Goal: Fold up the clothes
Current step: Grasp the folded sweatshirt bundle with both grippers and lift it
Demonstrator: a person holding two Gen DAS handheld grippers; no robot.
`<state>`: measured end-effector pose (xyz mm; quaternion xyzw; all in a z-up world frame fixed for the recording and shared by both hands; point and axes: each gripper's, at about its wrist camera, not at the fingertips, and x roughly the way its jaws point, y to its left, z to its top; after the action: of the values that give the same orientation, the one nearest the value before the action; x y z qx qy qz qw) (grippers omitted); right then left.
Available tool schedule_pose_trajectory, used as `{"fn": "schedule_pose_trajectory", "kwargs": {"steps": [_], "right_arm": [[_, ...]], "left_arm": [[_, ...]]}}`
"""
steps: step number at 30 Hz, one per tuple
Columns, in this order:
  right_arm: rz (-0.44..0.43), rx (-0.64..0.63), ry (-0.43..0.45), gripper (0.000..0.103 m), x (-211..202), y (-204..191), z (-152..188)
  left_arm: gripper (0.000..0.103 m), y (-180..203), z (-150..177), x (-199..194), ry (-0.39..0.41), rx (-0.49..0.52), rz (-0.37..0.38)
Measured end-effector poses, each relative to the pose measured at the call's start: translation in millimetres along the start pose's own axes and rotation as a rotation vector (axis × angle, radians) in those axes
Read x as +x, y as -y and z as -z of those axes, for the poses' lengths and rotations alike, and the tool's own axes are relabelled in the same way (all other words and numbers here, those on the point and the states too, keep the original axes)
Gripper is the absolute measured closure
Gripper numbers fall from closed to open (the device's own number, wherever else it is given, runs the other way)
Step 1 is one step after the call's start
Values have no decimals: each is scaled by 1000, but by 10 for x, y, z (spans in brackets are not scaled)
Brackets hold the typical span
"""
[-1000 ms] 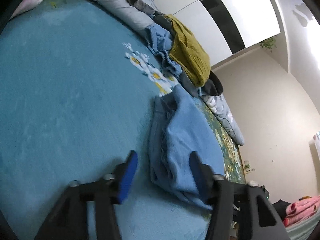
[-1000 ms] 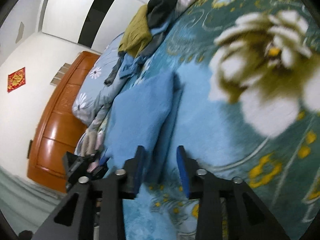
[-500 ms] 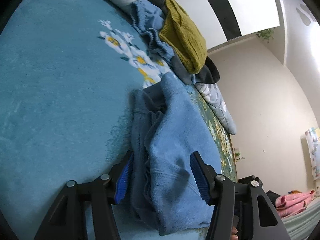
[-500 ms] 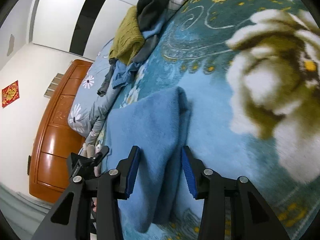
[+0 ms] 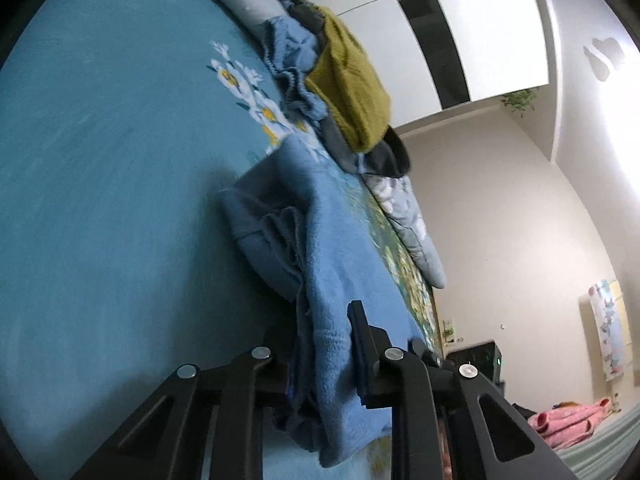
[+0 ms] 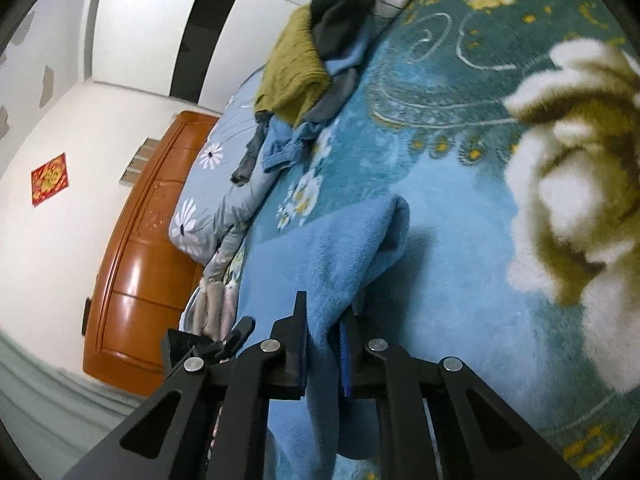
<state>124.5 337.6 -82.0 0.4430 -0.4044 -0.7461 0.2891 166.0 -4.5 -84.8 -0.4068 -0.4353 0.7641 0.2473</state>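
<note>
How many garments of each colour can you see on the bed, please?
Light blue: 2, the folded fleece garment and a crumpled knit
Olive-yellow: 1, a knit sweater
Dark grey or black: 1, a dark garment
Total: 4

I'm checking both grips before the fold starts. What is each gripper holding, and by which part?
Both are closing on the blue garment: the left gripper on its bunched near edge, the right gripper on a raised fold at its near edge.

Light blue garment (image 5: 332, 280) on a teal bed (image 5: 100, 200) with white-and-yellow flowers; mustard sweater (image 5: 352, 96); orange-brown headboard (image 6: 132, 272).
</note>
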Motion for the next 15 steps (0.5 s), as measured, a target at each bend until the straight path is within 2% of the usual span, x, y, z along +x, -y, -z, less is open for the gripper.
{"fn": "schedule_pose_trajectory", "kwargs": {"steps": [4, 7, 8, 11, 13, 15], "right_arm": [[13, -50, -40, 91, -55, -18, 95], [35, -58, -58, 91, -43, 41, 167], [40, -55, -56, 91, -40, 63, 180], [57, -48, -48, 88, -41, 117, 211], [91, -68, -46, 76, -37, 124, 233], [104, -65, -47, 71, -30, 160, 259]], "left_arm": [[81, -17, 233, -97, -3, 29, -58], [80, -130, 269, -86, -6, 1, -73], [77, -146, 265, -83, -4, -2, -76], [76, -146, 261, -73, -4, 11, -91], [72, -159, 268, -93, -4, 11, -92], [69, -189, 262, -72, -8, -4, -84]]}}
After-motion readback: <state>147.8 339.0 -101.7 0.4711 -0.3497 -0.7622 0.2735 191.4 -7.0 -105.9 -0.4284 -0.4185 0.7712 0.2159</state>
